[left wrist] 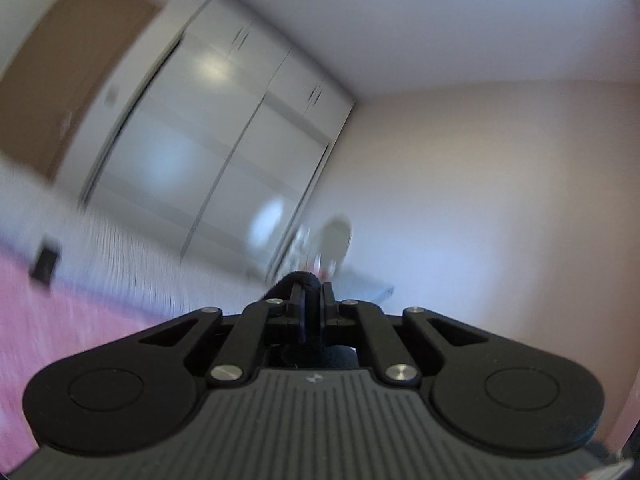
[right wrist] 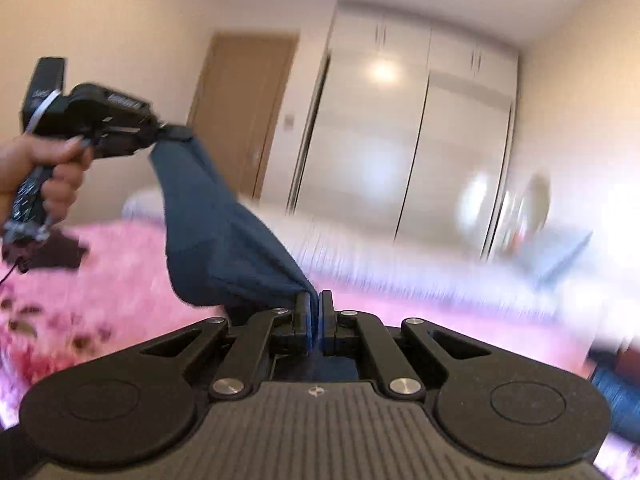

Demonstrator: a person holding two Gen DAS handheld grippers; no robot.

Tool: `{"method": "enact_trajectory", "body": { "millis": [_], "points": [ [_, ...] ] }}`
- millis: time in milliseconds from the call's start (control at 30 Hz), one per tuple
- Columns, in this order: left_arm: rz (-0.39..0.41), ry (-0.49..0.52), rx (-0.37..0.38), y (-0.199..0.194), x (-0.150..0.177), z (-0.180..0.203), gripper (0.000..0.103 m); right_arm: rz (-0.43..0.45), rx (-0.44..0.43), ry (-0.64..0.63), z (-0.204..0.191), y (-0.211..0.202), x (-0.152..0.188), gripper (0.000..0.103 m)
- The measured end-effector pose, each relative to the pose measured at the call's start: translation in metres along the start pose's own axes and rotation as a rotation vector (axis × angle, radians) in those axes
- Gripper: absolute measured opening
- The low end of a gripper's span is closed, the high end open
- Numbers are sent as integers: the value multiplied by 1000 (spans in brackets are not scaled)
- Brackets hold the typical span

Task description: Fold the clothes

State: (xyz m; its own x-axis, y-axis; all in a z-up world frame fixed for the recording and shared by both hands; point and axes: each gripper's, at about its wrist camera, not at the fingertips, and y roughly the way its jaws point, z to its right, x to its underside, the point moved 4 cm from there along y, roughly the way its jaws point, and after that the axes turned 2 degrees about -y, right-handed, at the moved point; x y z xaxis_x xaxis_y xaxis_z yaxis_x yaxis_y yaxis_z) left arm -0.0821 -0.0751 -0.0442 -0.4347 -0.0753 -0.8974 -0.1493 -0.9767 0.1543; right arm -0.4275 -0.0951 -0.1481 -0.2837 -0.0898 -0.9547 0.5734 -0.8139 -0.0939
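A dark blue garment (right wrist: 216, 236) hangs in the air above the pink bedspread (right wrist: 120, 280), stretched between both grippers. My right gripper (right wrist: 315, 304) is shut on one end of it, blue cloth showing between its fingers. In the right wrist view my left gripper (right wrist: 172, 133) is held up at the left by a hand (right wrist: 44, 172), shut on the garment's other end. In the left wrist view my left gripper (left wrist: 312, 292) is tilted upward with a dark fold of cloth (left wrist: 302, 280) pinched between its fingers. Both views are motion-blurred.
A white sliding-door wardrobe (right wrist: 404, 144) fills the far wall, with a brown door (right wrist: 244, 112) to its left. The pink bedspread (left wrist: 60, 320) covers the bed below. A small table with blurred items (right wrist: 532, 216) stands at the right by the wall.
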Motion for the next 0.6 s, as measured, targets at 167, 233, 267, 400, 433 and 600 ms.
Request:
{"method": "enact_trajectory", "body": {
  "millis": [167,233,267,400,433,600],
  "points": [
    [66,122,-15,-15,-55,56,4,148,57,-77,25,-7,-47,0],
    [50,131,-35,9,-60,48,4,189,75,-100,34,-2,-62,0],
    [43,136,-45,20,-62,44,4,209,85,-112,39,0,-70,0],
    [12,154,-86,68,-70,26,4,291,121,-159,58,10,-100,0],
    [4,159,-96,80,-72,22,4,293,127,-172,62,23,-103,0],
    [-118,135,-179,178,-21,-50,5,154,120,-225,74,163,-70,0]
  ]
}}
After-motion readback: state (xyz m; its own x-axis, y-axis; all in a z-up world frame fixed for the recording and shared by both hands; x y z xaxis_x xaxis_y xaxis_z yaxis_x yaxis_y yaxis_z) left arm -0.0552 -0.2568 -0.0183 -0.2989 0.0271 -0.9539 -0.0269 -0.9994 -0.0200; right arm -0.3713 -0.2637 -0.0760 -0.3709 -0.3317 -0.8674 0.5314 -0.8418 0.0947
